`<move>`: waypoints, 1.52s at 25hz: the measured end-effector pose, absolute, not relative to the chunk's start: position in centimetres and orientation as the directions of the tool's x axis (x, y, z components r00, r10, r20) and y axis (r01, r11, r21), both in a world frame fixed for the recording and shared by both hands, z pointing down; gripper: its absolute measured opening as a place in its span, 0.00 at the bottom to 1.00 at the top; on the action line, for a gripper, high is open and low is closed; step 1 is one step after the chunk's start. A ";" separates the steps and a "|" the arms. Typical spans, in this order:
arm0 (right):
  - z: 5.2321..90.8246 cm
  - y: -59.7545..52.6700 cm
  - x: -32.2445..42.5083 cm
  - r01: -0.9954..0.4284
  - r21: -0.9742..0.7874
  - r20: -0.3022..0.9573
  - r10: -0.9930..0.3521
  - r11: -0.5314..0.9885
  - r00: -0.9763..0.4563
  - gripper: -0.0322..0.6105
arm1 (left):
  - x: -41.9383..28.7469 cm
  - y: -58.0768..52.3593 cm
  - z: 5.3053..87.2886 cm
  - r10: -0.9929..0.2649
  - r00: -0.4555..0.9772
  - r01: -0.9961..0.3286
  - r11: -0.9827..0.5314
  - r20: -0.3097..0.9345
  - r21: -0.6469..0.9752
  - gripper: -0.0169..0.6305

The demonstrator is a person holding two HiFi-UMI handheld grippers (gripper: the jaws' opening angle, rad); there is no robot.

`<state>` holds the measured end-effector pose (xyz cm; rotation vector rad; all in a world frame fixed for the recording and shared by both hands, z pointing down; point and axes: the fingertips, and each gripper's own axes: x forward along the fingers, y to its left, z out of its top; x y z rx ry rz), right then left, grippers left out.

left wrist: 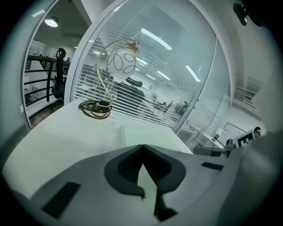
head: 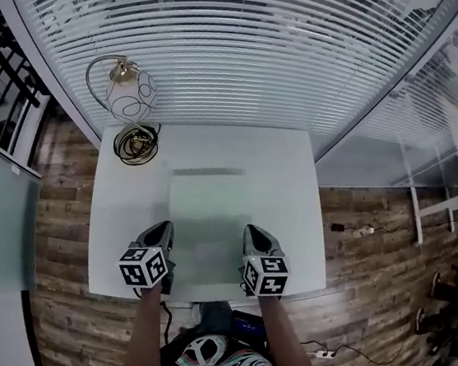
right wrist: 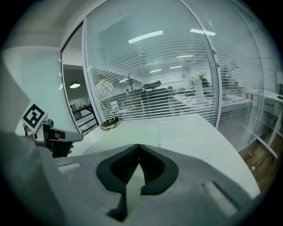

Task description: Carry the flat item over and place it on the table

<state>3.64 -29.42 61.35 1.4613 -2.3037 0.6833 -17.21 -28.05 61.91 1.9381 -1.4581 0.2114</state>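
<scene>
One sheet in left gripper, right gripper

White table: pale flat sheet across middle, globe lamp at far-left corner.

Overhead and low views, shared table

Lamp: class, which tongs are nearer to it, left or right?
Left. The left tongs grip the sheet on the table side nearest the lamp; the right tongs grip it farther across.
</scene>
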 end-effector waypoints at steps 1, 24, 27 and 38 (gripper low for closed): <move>61.0 -29.4 3.6 -0.908 -0.205 0.505 -0.756 0.365 -0.418 0.06 | -17.1 -27.9 61.6 -0.787 0.361 -0.892 -0.135 0.500 0.432 0.04; 53.8 -25.2 3.5 -0.919 -0.155 0.349 -0.850 0.362 -0.394 0.06 | -18.3 -24.3 52.9 -0.878 0.371 -0.870 -0.216 0.302 0.443 0.04; 53.0 -24.3 4.2 -0.920 -0.148 0.332 -0.858 0.363 -0.392 0.06 | -18.0 -23.3 52.0 -0.886 0.365 -0.874 -0.221 0.286 0.432 0.04; 52.2 -21.5 5.9 -0.918 -0.160 0.299 -0.868 0.363 -0.396 0.06 | -16.6 -20.7 50.6 -0.900 0.353 -0.886 -0.234 0.256 0.401 0.04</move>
